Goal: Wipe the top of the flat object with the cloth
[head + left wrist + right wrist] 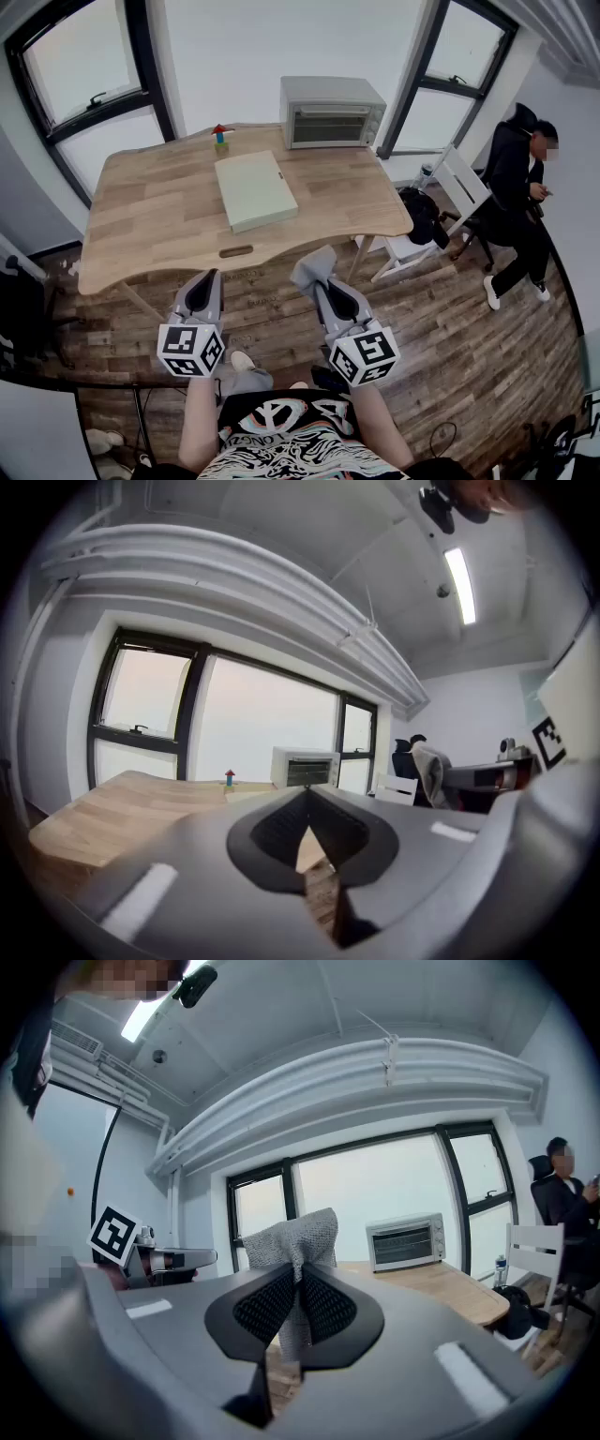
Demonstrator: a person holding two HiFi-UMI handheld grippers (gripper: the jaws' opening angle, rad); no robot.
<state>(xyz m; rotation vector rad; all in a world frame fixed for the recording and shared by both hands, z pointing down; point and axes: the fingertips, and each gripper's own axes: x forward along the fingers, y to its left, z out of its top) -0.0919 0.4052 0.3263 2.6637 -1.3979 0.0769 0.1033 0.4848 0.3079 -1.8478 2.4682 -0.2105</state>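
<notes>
The flat object (255, 190) is a pale green rectangle, thin and smooth, a bit like a closed box. It lies flat near the middle of the wooden table (141, 220), turned a little to one side. Its top is plain and has nothing on it. A grey toaster oven (330, 112) stands behind it at the far edge of the table. A small toy with a red top (219, 135) stands near its far left corner.

The cloth (314, 266) is grey and bumpy, like a knitted rag. The right gripper (324, 281) pinches it tight in its jaws, and the cloth sticks up in a bunch above them. The left gripper (207, 278) is squeezed closed with nothing in it. Both grippers are over the wood floor, just in front of the table and well apart from the flat object.
</notes>
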